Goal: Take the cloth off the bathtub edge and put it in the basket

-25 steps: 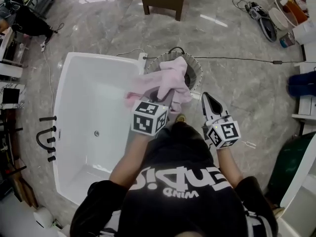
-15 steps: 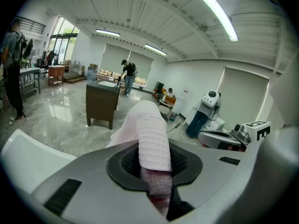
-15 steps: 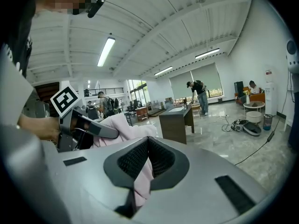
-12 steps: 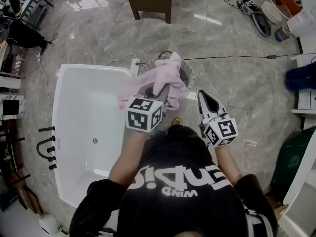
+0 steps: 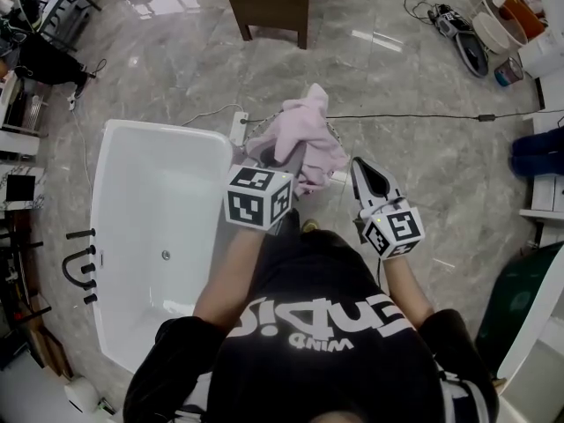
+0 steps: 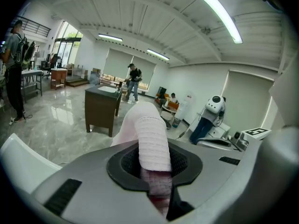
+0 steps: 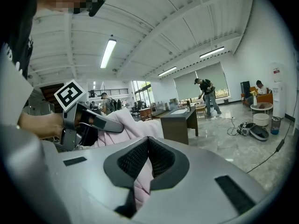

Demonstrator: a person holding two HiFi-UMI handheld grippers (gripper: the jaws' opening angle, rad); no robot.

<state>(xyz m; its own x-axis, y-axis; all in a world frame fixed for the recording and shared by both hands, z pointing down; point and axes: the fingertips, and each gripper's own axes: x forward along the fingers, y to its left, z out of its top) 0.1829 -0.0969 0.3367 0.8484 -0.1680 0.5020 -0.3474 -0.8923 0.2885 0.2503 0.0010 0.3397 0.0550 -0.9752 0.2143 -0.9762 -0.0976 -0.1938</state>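
The pink cloth hangs bunched over the wire basket, which it hides almost entirely. My left gripper is shut on the cloth's near side; in the left gripper view a fold of the cloth is pinched between the pads. To its right, my right gripper sits at the cloth's right edge. In the right gripper view pink cloth fills the slit between the closed jaws. The white bathtub lies to the left with no cloth on its edge.
A dark wooden cabinet stands beyond the basket. A black cable runs across the marble floor to the right. Black taps stand left of the tub. A green bin and clutter are at the right.
Both grippers have carried the cloth rightward and away from the tub edge. It now hangs wholly over the basket instead of trailing across the tub rim.
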